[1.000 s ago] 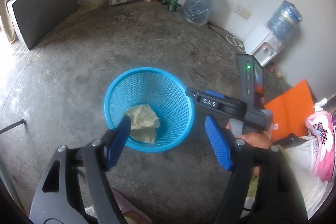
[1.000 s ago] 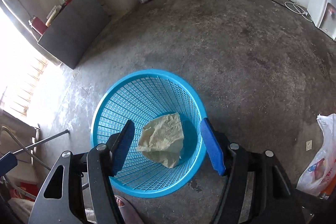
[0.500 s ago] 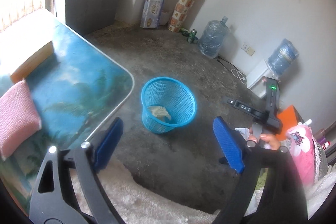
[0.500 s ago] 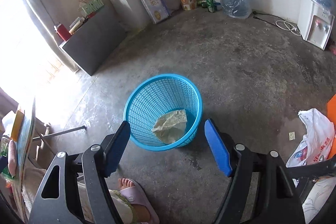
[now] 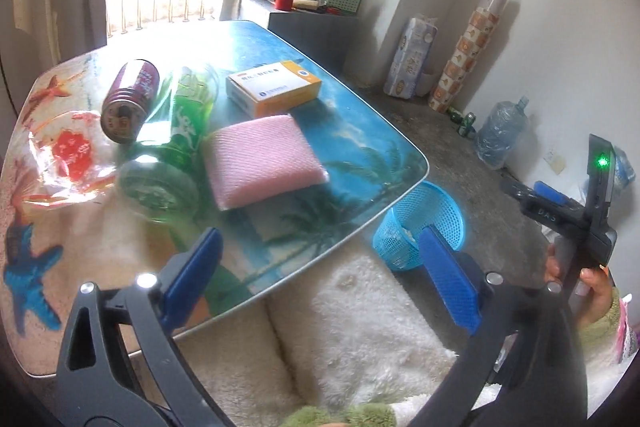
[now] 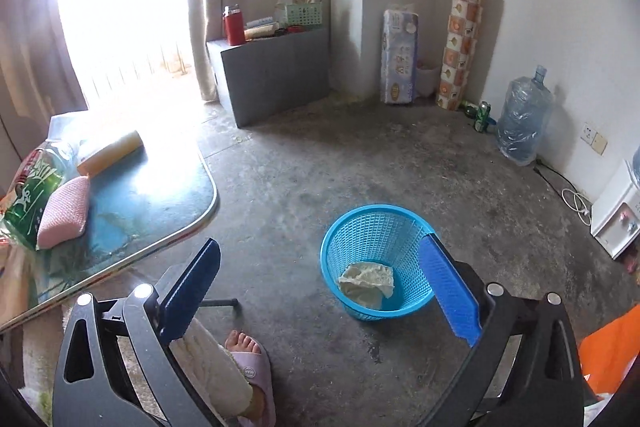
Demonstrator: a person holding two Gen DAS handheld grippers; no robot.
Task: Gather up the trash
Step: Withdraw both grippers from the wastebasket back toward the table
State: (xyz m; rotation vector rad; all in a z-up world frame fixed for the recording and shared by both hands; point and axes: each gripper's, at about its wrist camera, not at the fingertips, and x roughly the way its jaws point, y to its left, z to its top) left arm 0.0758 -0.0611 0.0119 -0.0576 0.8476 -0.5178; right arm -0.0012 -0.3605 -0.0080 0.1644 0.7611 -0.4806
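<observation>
Blue plastic mesh makes up the basket point(image 6: 378, 261), which stands on the concrete floor point(image 6: 360, 163) beside the table point(image 5: 360, 131) corner; crumpled paper point(image 6: 366, 283) lies at its bottom. We hold our left gripper point(image 5: 320, 271) wide open over the table's near edge, nothing between its pads. Our right gripper point(image 6: 320, 287) is just as wide open and empty, above the floor near the basket. On the table lie a can point(image 5: 130, 99), a green bottle point(image 5: 180, 135), a box point(image 5: 274, 87), a pink sponge point(image 5: 262, 159) and a clear wrapper point(image 5: 64, 163). The can touches the bottle; the sponge lies just beside it.
</observation>
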